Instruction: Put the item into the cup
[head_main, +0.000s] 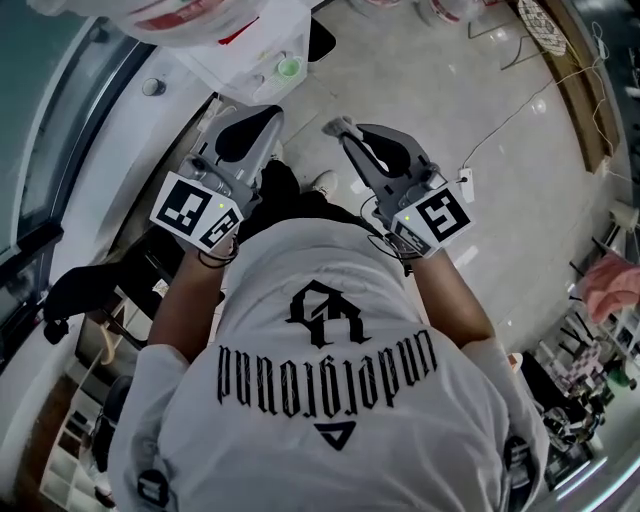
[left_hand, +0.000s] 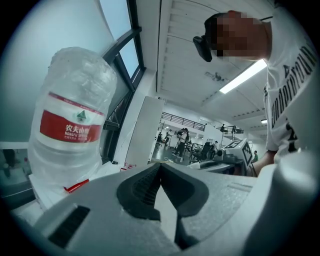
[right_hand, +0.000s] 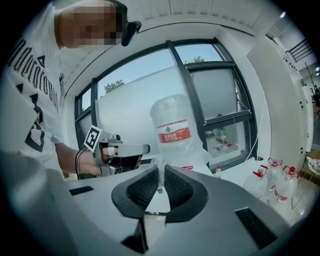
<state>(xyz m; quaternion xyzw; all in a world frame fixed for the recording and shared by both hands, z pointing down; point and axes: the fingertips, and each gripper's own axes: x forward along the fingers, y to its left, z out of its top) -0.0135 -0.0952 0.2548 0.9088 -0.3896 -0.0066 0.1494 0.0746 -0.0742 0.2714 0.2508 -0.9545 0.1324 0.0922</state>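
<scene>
You are holding the left gripper (left_hand: 160, 167) and right gripper (right_hand: 161, 172) shut and empty.
No cup is showing near the water bottle (left_hand: 70, 125): try looking lower.

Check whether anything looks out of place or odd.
Nothing spilled or damaged. Oddly, no cup shows in any view; the left gripper and right gripper are both shut and empty, near a Nongfu Spring water bottle.
</scene>
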